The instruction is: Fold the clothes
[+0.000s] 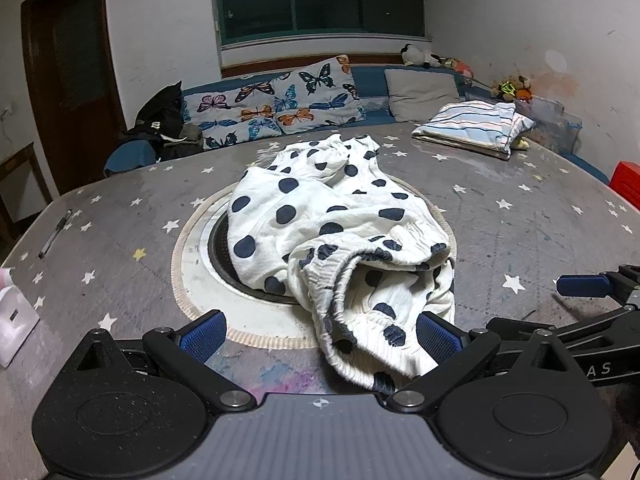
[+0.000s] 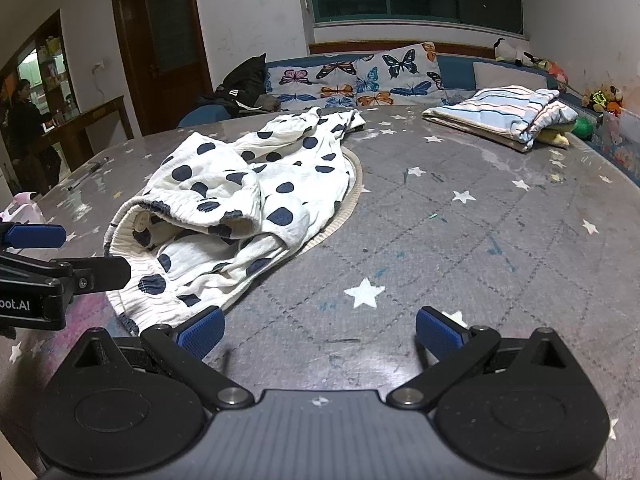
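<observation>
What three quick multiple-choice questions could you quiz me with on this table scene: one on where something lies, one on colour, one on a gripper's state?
1. Where does the folded striped cloth lie?
A. far right of the table
B. under the dotted garment
C. on the floor

2. What colour are the dots on the white garment?
A. red
B. dark blue
C. green

3. How is the right gripper?
A. shut on the garment
B. open, holding nothing
C. shut on a pen

Answers: 1 A, it sits at the far right edge. 2 B, dark blue dots show. 3 B, its fingers stand apart over bare table.
</observation>
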Motion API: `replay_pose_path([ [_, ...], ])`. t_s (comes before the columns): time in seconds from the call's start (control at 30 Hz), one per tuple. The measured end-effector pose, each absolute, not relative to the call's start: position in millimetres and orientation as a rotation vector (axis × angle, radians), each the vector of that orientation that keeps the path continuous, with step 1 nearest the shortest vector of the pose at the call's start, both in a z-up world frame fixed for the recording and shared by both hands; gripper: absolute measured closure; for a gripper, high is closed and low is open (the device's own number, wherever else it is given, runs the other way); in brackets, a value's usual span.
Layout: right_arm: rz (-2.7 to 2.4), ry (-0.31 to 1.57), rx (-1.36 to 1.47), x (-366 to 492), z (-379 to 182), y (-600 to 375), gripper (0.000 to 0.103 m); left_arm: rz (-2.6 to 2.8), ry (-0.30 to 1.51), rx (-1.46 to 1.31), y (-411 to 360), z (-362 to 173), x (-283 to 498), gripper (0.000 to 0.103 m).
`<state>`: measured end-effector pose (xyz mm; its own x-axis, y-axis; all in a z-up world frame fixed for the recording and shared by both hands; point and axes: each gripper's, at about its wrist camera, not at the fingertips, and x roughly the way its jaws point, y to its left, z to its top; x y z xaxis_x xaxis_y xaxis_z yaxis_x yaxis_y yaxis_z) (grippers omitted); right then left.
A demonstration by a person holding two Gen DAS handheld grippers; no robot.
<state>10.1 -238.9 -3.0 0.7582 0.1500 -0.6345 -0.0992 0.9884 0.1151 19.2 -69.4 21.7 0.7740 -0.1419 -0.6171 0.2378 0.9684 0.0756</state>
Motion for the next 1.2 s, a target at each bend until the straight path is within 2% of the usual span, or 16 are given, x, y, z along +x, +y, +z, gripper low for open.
replay_pose_path([
  [0.37, 0.118, 0.692, 0.094, 15.1, -0.2, -247.3, 0.001, -0.296, 0.606, 0.226, -84.8, 29.2, 27.8, 0.013],
  [0.53, 0.102, 0.690, 0.098, 16.7, 0.2, -251.9, 0.002, -0.362, 0.553, 0.308, -104.4, 30.5, 30.1, 0.014],
  [0.67, 0.082, 0.693, 0.107, 18.0, 0.0, -257.6, 0.007, -0.431, 0.537, 0.367, -121.2, 26.6, 36.6, 0.022],
  [0.73, 0.065, 0.693, 0.105, 18.0, -0.4, -261.7, 0.007, -0.451, 0.535, 0.385, -127.9, 24.5, 43.0, 0.023],
  [1.03, 0.018, 0.694, 0.136, 15.3, -2.1, -281.7, 0.007, -0.525, 0.573, 0.384, -138.4, 12.7, 64.8, 0.046],
  [1.07, 0.015, 0.695, 0.138, 15.2, -2.4, -282.7, 0.008, -0.523, 0.573, 0.364, -134.5, 14.1, 65.3, 0.058],
  [1.13, 0.010, 0.697, 0.140, 14.8, -2.8, -284.2, 0.008, -0.517, 0.574, 0.323, -126.9, 16.9, 66.4, 0.066],
  [1.2, 0.008, 0.697, 0.141, 14.3, -2.7, -285.2, 0.008, -0.512, 0.575, 0.282, -119.2, 19.8, 67.5, 0.080],
])
